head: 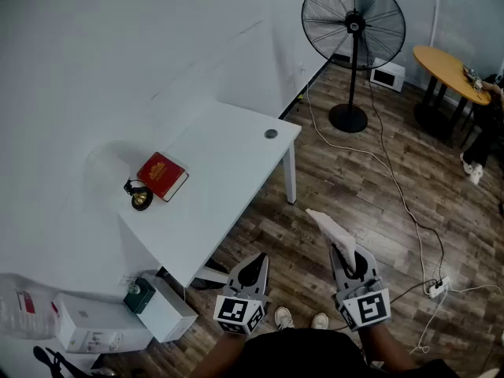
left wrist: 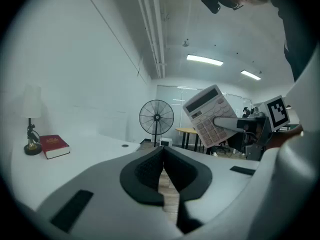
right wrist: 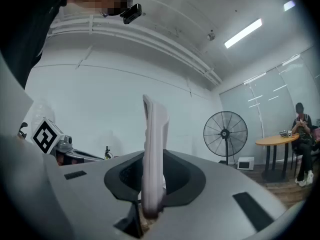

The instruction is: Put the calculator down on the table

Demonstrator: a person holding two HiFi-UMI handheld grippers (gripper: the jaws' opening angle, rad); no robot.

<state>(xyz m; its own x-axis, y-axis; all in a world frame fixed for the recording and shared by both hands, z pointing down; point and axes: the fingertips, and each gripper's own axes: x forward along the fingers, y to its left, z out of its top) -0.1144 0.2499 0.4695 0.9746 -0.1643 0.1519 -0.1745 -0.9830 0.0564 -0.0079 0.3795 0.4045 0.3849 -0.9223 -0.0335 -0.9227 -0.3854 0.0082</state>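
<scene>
Calculator (head: 324, 224) in right hand-held gripper (head: 344, 252), beyond table (head: 228, 172) edge, over floor (head: 370, 195)

Table (head: 236, 160) mostly free; book (head: 161, 176), lamp (head: 135, 192) by wall.

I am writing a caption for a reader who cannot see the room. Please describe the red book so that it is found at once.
Find the white table against the wall, left of the standing fan. Towards its near end a lamp stands, and the red book lies flat right beside it. It is the only red thing on the table.
</scene>
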